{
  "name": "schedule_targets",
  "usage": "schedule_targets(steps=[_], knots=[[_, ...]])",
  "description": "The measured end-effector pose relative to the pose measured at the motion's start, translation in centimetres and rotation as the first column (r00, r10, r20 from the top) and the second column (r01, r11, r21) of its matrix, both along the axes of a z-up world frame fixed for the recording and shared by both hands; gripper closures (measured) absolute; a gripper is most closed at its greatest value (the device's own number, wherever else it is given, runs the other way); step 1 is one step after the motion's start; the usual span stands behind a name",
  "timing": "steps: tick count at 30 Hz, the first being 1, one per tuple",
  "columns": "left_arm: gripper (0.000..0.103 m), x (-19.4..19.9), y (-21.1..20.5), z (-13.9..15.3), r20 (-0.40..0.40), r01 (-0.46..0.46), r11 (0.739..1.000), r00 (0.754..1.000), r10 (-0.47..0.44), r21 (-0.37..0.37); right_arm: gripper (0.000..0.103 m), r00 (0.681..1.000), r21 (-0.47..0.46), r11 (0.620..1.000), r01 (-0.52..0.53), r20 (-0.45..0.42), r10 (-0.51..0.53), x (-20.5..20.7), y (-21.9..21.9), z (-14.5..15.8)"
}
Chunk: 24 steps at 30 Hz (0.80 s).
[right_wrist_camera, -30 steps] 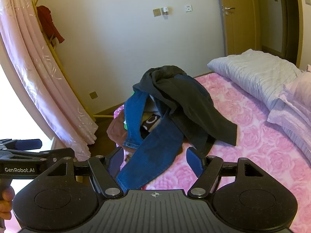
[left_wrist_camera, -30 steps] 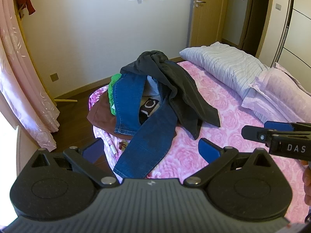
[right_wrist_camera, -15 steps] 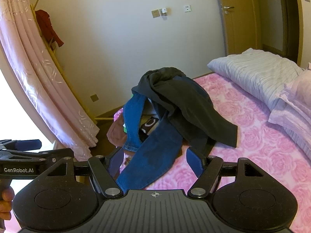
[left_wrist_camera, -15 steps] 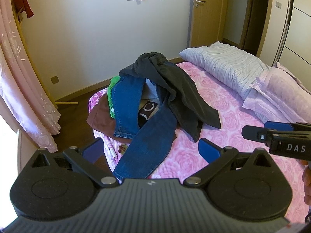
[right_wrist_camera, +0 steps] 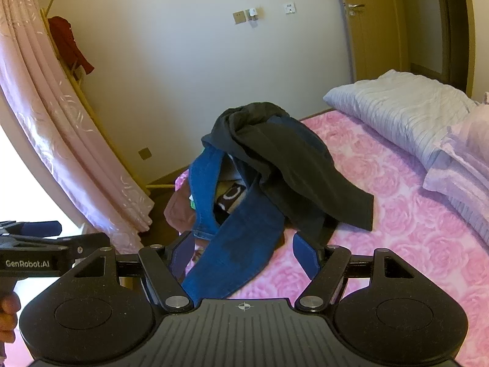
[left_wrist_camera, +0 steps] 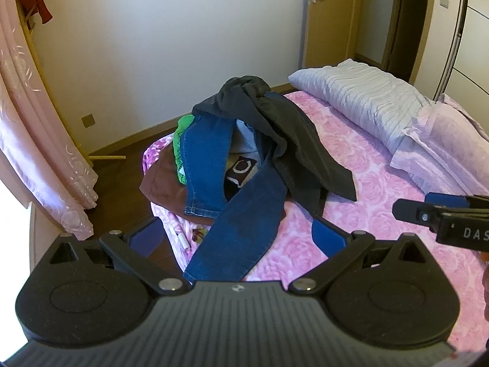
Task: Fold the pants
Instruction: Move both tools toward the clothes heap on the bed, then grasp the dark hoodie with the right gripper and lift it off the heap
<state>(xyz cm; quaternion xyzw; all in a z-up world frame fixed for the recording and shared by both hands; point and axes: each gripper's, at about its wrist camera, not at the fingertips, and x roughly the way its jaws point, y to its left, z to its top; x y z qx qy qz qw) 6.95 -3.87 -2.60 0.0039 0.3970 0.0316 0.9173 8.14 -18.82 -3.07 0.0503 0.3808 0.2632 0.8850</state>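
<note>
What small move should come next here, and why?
Probably ease the left claw forward and down onto the near leg of the blue jeans. Both claws are open and empty, and that leg lies free on the bed, while dark pants cover the pile's top.

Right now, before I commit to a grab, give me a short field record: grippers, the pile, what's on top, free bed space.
left gripper: open, empty, above the bed's near edge
right gripper: open, empty, beside the left one
blue jeans: unfolded, one leg trailing toward the grippers
dark pants: draped over the pile top, overlapping the jeans
underneath: green garment, brown garment
bed: bare pink cover right of the pile
pillows: at far right
</note>
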Motion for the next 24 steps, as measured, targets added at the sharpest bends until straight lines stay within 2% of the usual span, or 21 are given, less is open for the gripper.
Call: schedule_targets(steps=[5, 10, 24], knots=[[0.001, 2.6, 2.1, -0.8, -0.017, -0.007, 1.000, 1.000, 0.007, -0.005, 0.035, 1.000, -0.003, 1.000, 0.005, -0.024, -0.005, 1.7, 1.3, -0.9], [0.001, 7.1, 5.1, -1.6, -0.026, -0.012, 1.000, 1.000, 0.012, -0.007, 0.035, 1.000, -0.014, 1.000, 0.012, -0.028, -0.012, 4.7, 3.9, -1.7], [0.001, 26.1, 14.6, -5.8, -0.114, 0.058, 0.997, 0.991, -0.064, -0.048, 0.035, 0.996, -0.100, 0.992, 0.084, -0.010, -0.085, 19.1, 15.9, -5.0]])
